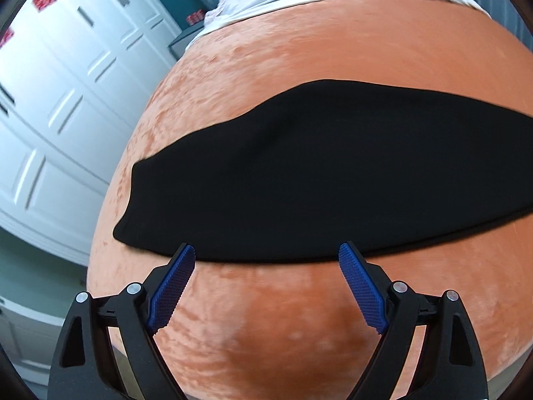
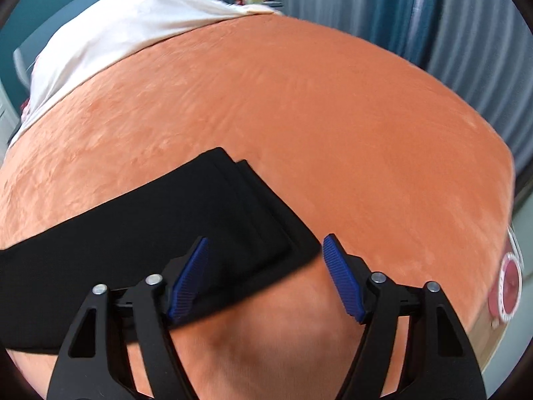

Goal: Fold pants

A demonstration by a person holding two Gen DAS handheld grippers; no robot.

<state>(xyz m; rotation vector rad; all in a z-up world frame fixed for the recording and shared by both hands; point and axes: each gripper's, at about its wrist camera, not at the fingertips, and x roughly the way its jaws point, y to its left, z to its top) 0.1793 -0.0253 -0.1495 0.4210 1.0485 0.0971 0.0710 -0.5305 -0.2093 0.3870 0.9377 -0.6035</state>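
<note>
Black pants (image 1: 316, 173) lie flat in a long strip across an orange bed cover (image 1: 299, 326). In the left wrist view my left gripper (image 1: 266, 253) is open and empty, its blue pads just at the near edge of the pants' left part. In the right wrist view the pants' right end (image 2: 200, 220) shows stacked layers with stepped hems. My right gripper (image 2: 265, 246) is open and empty, held over that end's near corner, the left pad (image 2: 190, 280) over the cloth and the right pad (image 2: 343, 283) over the cover.
White cupboard doors (image 1: 66, 106) stand left of the bed. A white sheet (image 2: 110, 30) covers the bed's far end. Grey-blue curtains (image 2: 416, 13) hang at the right. A round red object (image 2: 509, 283) sits by the bed's right edge.
</note>
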